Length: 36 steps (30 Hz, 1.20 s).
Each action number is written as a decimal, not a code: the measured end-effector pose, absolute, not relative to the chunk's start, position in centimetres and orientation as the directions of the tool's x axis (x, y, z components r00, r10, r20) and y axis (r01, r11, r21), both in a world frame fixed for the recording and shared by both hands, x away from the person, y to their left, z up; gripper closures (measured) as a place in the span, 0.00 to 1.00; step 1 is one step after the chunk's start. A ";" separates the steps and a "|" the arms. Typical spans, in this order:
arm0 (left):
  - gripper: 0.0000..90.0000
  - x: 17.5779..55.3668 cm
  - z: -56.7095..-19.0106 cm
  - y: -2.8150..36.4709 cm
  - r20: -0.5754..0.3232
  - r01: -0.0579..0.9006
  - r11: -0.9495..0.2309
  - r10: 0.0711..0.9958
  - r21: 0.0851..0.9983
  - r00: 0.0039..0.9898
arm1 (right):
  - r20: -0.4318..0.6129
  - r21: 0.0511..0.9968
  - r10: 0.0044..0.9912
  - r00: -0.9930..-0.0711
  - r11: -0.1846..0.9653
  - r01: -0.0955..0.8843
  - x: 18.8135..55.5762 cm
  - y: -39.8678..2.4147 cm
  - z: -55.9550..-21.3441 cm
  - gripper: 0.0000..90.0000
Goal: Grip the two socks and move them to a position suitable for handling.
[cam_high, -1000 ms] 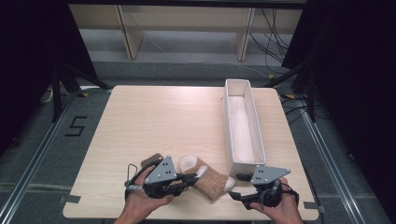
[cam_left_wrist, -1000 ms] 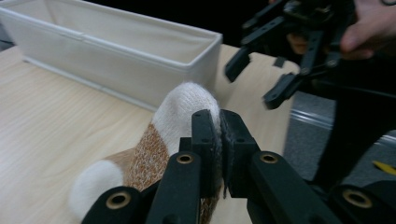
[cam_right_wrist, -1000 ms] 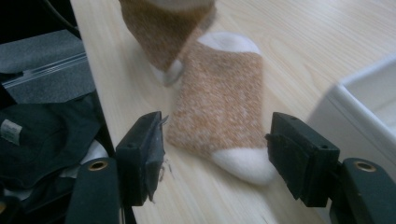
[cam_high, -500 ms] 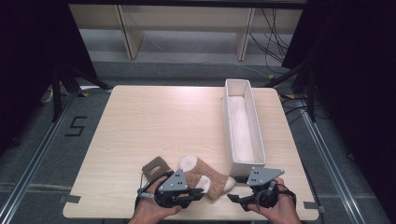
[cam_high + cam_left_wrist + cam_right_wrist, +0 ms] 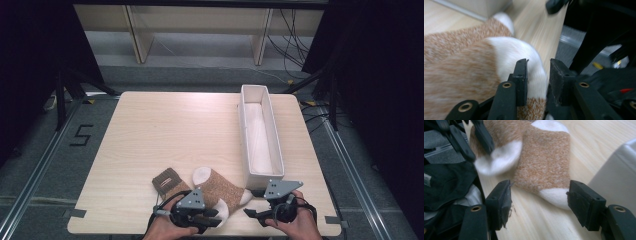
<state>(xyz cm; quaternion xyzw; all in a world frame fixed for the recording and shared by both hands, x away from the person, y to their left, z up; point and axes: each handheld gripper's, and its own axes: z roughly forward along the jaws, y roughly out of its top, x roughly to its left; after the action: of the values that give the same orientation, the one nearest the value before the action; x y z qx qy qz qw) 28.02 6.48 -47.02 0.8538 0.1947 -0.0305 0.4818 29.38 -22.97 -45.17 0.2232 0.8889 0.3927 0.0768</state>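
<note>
Socks [image 5: 220, 187] are the business here, a brown-and-white pair lying crossed over one another near the front edge of the tabletop [image 5: 165, 125], a little right of its middle, with the white tray [image 5: 272, 140] standing along the right edge just beyond them. One sock's darker ribbed cuff [image 5: 166, 181] points toward the left.

The left gripper [image 5: 212, 218] sits low at the front edge, level and pointing toward the right edge. Its jaws have just been opening, and in the left gripper view the white toe [image 5: 524, 57] bulges between them. One pad lies against the knit while the other stands clear, so nothing is pinched now.

The right gripper [image 5: 252, 213] is parked at the front right, just short of the tray's near end, also level and aimed back toward the left. Its jaws stand wide, and in the right gripper view the other sock's white toe [image 5: 554, 195] lies on the wood just ahead of them, unheld.

So where is the risk? The soft toe could cling to the left pad and get dragged as that hand pulls away, undoing the overlap of the pair. Both grippers face each other closely at the front edge, so a hasty move by either could knock the two together. And if the right jaws close from here, they look likely to catch only the tip of the toe, or both layers at once.
</note>
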 end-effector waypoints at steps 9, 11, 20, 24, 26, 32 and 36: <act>0.79 29.6 -44.5 11.4 -0.171 0.359 -0.411 0.427 0.838 0.888 | 0.035 0.718 0.421 -0.906 0.620 0.316 29.1 -21.8 -45.4 0.40; 0.83 30.8 -45.1 12.8 -0.168 0.391 -0.406 0.484 0.826 0.859 | 0.046 0.715 0.420 -0.906 0.620 0.324 29.1 -21.7 -45.6 0.40; 0.78 34.9 -48.6 16.3 -0.093 0.500 -0.507 0.631 0.702 0.770 | 0.057 0.706 0.421 -0.905 0.624 0.335 29.2 -21.7 -45.7 0.40; 0.77 35.6 -48.6 16.8 -0.067 0.503 -0.519 0.647 0.692 0.760 | 0.056 0.708 0.422 -0.905 0.622 0.334 29.2 -21.7 -45.8 0.40; 0.77 36.0 -48.7 16.9 -0.056 0.508 -0.525 0.656 0.682 0.753 | 0.053 0.707 0.421 -0.905 0.625 0.332 29.3 -21.7 -45.9 0.40; 0.89 37.0 -49.3 16.9 -0.021 0.504 -0.572 0.647 0.647 0.762 | 0.056 0.704 0.421 -0.905 0.627 0.335 29.3 -21.6 -45.9 0.40; 0.99 37.7 -49.7 17.3 0.002 0.508 -0.564 0.670 0.651 0.742 | 0.058 0.699 0.416 -0.907 0.632 0.334 29.3 -21.4 -46.0 0.41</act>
<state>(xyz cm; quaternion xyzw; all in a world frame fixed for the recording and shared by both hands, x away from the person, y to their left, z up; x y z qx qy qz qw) 37.75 17.28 -49.70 0.8754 0.3364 0.1255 0.3236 29.30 -21.45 -46.01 0.2081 0.9018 0.3749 0.0545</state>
